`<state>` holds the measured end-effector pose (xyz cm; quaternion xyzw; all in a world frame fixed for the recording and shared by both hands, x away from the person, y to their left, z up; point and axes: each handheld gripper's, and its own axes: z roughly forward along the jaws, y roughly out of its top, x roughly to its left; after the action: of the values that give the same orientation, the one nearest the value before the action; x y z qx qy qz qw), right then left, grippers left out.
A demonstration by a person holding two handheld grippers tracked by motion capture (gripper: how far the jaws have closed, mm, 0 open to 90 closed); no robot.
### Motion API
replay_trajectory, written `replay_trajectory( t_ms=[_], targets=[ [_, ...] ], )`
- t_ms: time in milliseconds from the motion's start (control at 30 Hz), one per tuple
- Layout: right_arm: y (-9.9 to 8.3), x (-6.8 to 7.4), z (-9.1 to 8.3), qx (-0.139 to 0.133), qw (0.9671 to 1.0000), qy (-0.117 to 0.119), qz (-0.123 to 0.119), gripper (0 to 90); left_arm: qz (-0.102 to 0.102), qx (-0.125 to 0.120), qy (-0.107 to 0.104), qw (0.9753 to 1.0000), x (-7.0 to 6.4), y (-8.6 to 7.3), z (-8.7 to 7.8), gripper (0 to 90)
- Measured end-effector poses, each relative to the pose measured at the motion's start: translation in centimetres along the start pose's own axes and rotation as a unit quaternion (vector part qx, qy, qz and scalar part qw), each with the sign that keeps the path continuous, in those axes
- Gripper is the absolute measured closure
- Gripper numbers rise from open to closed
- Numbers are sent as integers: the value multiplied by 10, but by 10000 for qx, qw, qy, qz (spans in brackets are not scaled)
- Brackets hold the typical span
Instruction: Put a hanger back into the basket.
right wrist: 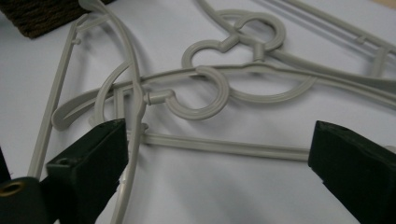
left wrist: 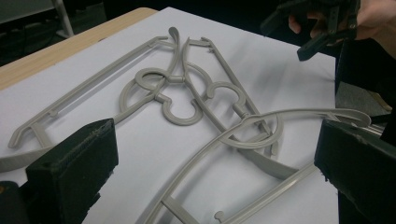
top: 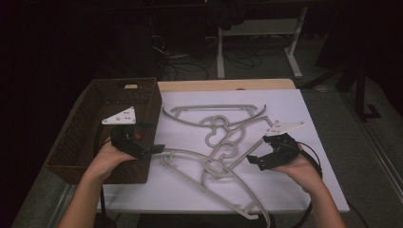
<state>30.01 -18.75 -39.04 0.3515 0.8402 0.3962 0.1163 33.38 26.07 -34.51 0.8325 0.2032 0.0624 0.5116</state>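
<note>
Several grey plastic hangers (top: 218,137) lie tangled on the white table top (top: 304,109), their hooks interlocked in the middle. My left gripper (top: 153,149) hovers at the tangle's left end, beside the basket, open with nothing between its jaws. In the left gripper view (left wrist: 219,140) a hanger's curved arm (left wrist: 261,121) runs between the wide-apart jaws. My right gripper (top: 255,161) is at the tangle's right side, open and empty. In the right gripper view (right wrist: 219,140) a hanger bar (right wrist: 219,145) crosses below the jaws and hooks (right wrist: 210,93) lie beyond.
A brown wicker basket (top: 81,128) stands at the table's left edge; its corner (right wrist: 42,16) shows in the right gripper view. A wooden strip (top: 228,84) borders the far edge. The other hand's gripper (left wrist: 317,28) shows far off. Desk legs (top: 221,47) and cables lie behind.
</note>
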Motion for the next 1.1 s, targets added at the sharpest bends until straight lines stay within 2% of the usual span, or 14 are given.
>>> replay_trajectory(
  t_ms=[200,300,367,467,500,533,600,633,667,733,833,867,1000,1100],
  targets=[
    [-2,7,12,280,9995,178,-8,147,-56,-60,46,10000,0,0,-5,0],
    [-4,13,25,583,9976,364,-25,208,-70,-82,74,9999,0,-1,-8,0],
    [-4,15,28,628,9972,414,-28,226,-72,-81,77,9999,0,-1,-8,0],
    [-7,22,35,764,9953,598,-41,329,-81,-89,87,9999,-1,0,-8,0],
    [-7,22,35,764,9953,598,-41,329,-81,-89,87,9999,-1,0,-8,0],
    [-11,27,37,823,9945,645,-63,399,-85,-97,82,9999,-1,0,-8,0],
    [-12,29,37,837,9942,670,-69,427,-58,-73,81,9999,-2,0,-8,0],
    [-13,32,38,888,9932,741,-106,486,-58,-65,81,9999,-2,0,-7,0],
    [-13,32,38,888,9932,741,-106,486,-64,-70,82,9999,-2,0,-7,0],
    [-13,36,40,988,9915,842,-116,545,-75,-70,93,9999,-3,0,-7,0],
    [-14,38,43,1115,9894,918,-177,579,-55,-49,82,9999,-3,0,-6,0],
    [-16,40,47,1266,9868,1003,-144,600,-42,-52,62,10000,-4,1,-5,0],
    [-18,44,55,1488,9831,1047,-210,642,-22,-33,43,10000,-5,1,-3,0],
    [-19,45,58,1608,9816,1003,-216,677,-28,-39,35,10000,-5,1,-2,0]
  ],
)
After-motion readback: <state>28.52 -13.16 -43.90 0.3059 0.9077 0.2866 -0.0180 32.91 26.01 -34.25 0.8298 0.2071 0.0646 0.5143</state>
